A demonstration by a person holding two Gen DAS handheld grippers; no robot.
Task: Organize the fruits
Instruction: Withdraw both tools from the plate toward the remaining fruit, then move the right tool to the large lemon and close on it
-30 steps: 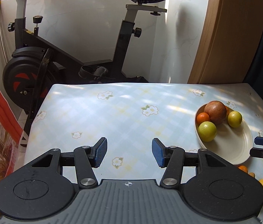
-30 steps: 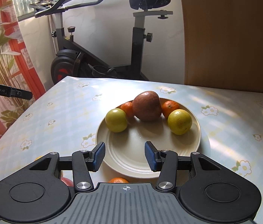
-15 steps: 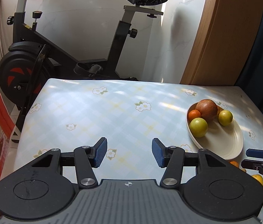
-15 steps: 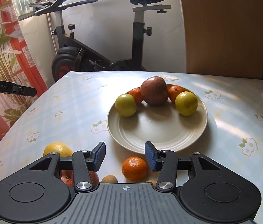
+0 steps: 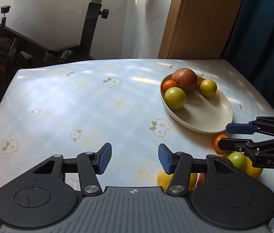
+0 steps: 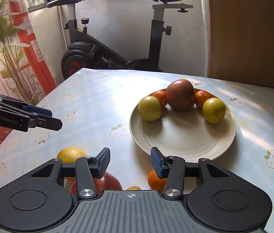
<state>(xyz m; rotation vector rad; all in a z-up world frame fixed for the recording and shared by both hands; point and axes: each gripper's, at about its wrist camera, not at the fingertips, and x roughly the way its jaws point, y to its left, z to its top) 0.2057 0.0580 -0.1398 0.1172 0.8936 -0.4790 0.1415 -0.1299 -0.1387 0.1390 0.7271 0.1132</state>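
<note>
Several loose fruits (image 6: pixel 70 154) beside plate (image 6: pixel 183 147), under right claw (image 6: pixel 130 162).

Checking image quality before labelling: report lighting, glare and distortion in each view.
Left wrist view: dappled sun across the tablecloth, fisheye bends the table edges, fruit sharp. Right wrist view: a bright glare patch left of the plate, window washed out, the fruit's shadows fall toward the camera.

white wall (image 6: pixel 117 29) | exercise bike (image 6: pixel 152 38) | wooden panel (image 6: pixel 249 38) | red-framed window (image 6: pixel 30 44) | dappled sunlight
</note>
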